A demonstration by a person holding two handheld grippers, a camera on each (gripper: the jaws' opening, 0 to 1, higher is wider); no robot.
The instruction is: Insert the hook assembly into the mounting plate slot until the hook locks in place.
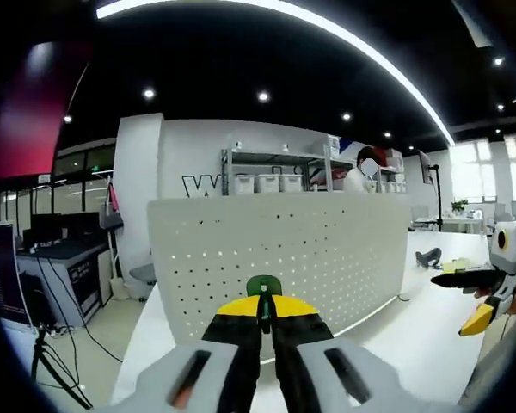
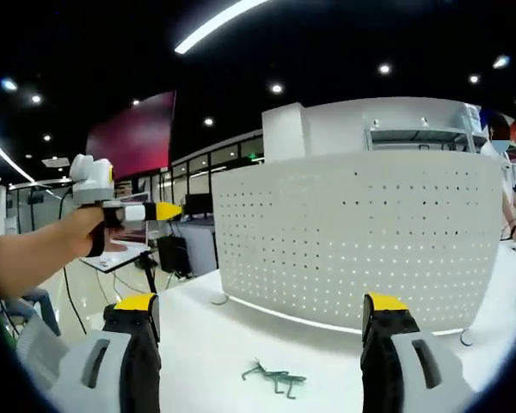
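White tabletop (image 2: 241, 331) runs through an open office with dark ceiling and round spot lights; a white perforated mounting plate (image 2: 361, 232) stands upright on it, curved in both fisheye views. In the left gripper view, the left gripper (image 1: 263, 320) has its 2 yellow-tipped jaws drawn close together on a green hook (image 1: 263, 288), which sticks up at 12 o'clock from the tips, right in front of the plate (image 1: 284, 249); whether it touches the plate I cannot tell. At 3 o'clock the other gripper (image 1: 486, 288) comes in. In the right gripper view, the right gripper (image 2: 262, 311) stands wide apart and holds nothing. A green hook assembly (image 2: 275, 376) lies flat on the table between its jaws, toward 6 o'clock, short of the plate. At 9 o'clock a bare forearm (image 2: 34, 254) holds up the left gripper (image 2: 168, 210).
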